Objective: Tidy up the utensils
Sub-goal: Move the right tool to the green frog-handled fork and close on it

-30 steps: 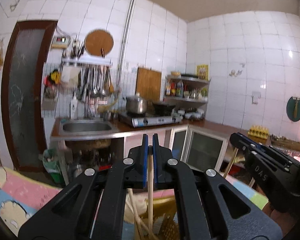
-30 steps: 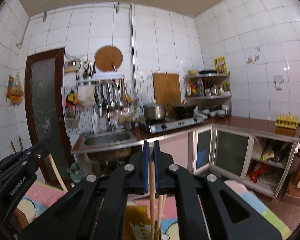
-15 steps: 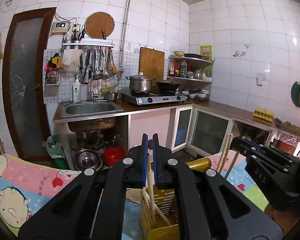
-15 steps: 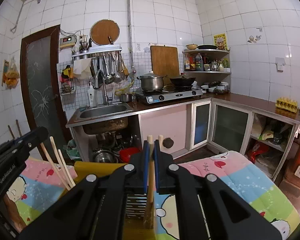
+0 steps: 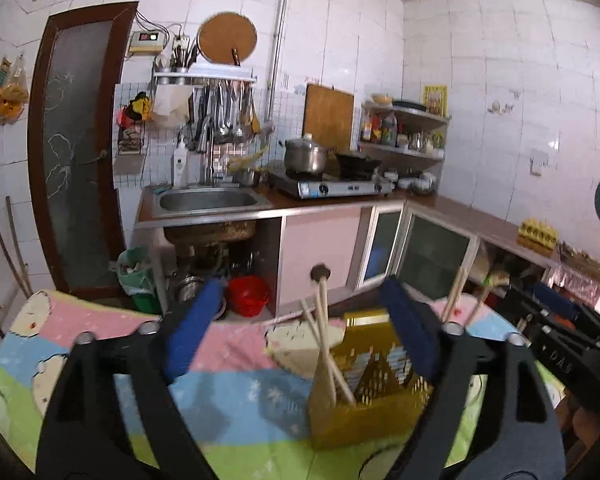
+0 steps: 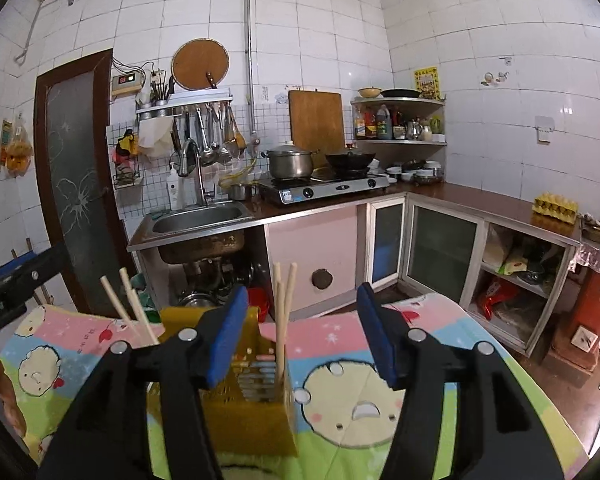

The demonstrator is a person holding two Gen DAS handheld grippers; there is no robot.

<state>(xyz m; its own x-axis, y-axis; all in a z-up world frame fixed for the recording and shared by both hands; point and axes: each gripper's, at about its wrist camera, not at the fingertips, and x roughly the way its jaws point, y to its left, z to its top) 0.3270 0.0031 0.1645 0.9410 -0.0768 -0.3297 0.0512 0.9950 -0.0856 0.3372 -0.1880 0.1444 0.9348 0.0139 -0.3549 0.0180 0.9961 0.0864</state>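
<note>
The left gripper [image 5: 300,336] is seen with its blue-padded fingers [image 5: 194,332] spread wide, and nothing is pressed between them. Its jaws have just been opening, so a pair of wooden chopsticks [image 5: 326,344] now stands free in the yellow slotted utensil holder [image 5: 364,412], leaning against the holder's wall. The chopsticks are kept upright only by the holder, not by the pads.

The right gripper [image 6: 300,336] is also open, though less widely, and its jaws have likewise just been opening. Another pair of chopsticks [image 6: 282,320] stands between the fingers [image 6: 374,332] without being touched, with the lower ends inside the far compartment of the same holder [image 6: 244,412]. A further pair [image 6: 130,308] leans out at the holder's left side in this view; it is probably the pair let go by the left gripper.

The holder is placed on a worktop covered with a cartoon-printed cloth [image 6: 380,400], between the two grippers, so that it can be reached from both sides at once.

Both releases appear to be finished. The next step is judged to be a careful pulling back, because a pad that brushes the loose sticks could tip them out.
</note>
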